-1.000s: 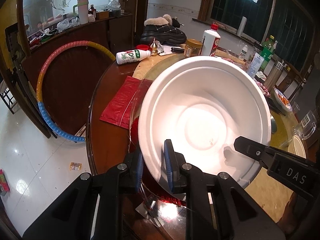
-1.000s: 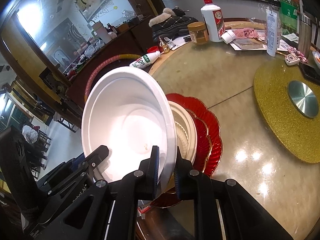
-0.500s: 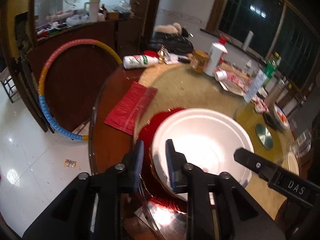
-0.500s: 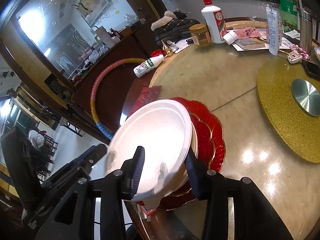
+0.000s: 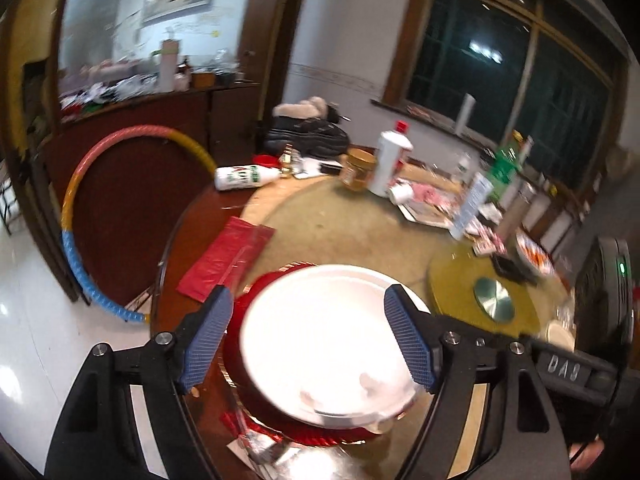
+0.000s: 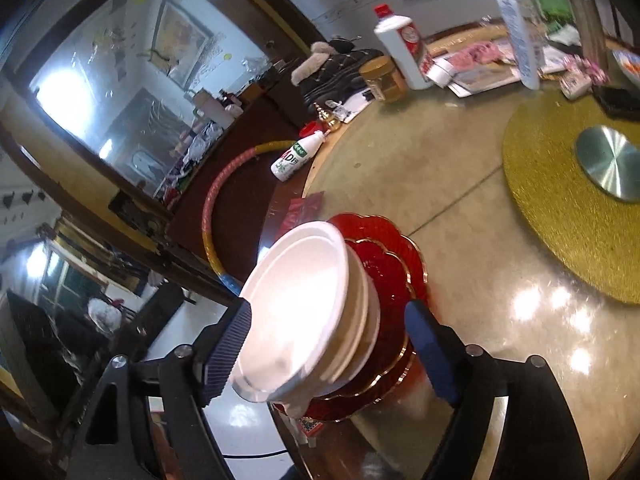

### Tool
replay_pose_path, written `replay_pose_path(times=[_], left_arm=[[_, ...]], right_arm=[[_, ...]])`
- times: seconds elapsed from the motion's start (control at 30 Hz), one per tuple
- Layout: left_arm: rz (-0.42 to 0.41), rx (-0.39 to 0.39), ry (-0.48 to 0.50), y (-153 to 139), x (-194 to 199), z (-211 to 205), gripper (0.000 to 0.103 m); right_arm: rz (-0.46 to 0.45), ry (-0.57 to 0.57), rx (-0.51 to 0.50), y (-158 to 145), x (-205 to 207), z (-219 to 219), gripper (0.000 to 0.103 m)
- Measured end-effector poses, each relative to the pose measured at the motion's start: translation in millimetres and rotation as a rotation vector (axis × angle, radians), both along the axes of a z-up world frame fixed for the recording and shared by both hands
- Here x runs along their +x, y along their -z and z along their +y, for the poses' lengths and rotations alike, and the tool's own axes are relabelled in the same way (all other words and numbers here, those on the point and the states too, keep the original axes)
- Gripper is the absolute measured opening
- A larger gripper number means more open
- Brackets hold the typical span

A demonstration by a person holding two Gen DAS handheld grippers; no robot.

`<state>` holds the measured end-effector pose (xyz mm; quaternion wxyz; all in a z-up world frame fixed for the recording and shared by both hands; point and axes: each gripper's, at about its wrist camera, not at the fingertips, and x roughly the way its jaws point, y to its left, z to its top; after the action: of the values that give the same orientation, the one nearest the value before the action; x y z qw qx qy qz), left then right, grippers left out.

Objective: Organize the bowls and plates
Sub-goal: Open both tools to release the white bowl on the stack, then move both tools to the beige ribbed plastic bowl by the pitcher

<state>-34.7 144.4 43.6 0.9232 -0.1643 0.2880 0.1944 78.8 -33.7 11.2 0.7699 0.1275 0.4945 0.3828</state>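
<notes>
My left tongs (image 5: 308, 336) are opening, their blue pads standing wide on either side of the white bowl (image 5: 326, 340) without pressing on it. My right tongs (image 6: 328, 350) are opening too, and the same white bowl (image 6: 296, 316) is showing between their fingers, free of both pads. The bowl is sitting on top of a stack of pale dishes (image 6: 360, 320), tilted a little to one side in the right view. That stack is resting on the red scalloped plates (image 6: 394, 264) with gold edging, close to the near edge of the round counter (image 6: 460, 208). A red plastic bag (image 5: 228, 256) is lying flat on the counter just beyond the plates. The gold turntable mat (image 6: 560, 216) is lying well apart.
</notes>
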Motion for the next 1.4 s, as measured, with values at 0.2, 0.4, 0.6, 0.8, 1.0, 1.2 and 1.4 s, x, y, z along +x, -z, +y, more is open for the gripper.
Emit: replay_pose_path(times=[0.2, 0.4, 0.6, 0.8, 1.0, 1.2, 1.4], left_arm=[[0.022, 0.027, 0.059, 1.9, 12.1, -22.7, 0.078], [0.016, 0.027, 0.077, -0.4, 17.8, -34.5, 0.078], [0.0, 0.033, 0.149, -5.1, 32.3, -61.7, 0.078], [0.086, -0.04, 0.3, 13.4, 71.6, -111.7, 0.078], [0.201, -0.126, 0.498, 34.4, 119.3, -191.9, 0.078], [0.293, -0.174, 0.617, 52.2, 155.8, -264.7, 0.078], [0.369, -0.169, 0.633, 68.0, 191.9, -314.2, 0.078]], right_arm=[[0.18, 0.008, 0.097, 21.9, 19.3, -25.7, 0.085], [0.275, -0.022, 0.13, 36.6, 26.3, -35.7, 0.088], [0.194, 0.076, 0.149, 21.6, 29.1, -82.0, 0.088], [0.05, 0.302, 0.144, 0.5, 27.4, -171.7, 0.088], [-0.034, 0.516, 0.108, -13.1, 17.6, -269.7, 0.088], [0.025, 0.721, 0.065, 3.2, 20.6, -362.9, 0.088], [0.118, 0.799, 0.082, 35.3, 40.6, -406.7, 0.084]])
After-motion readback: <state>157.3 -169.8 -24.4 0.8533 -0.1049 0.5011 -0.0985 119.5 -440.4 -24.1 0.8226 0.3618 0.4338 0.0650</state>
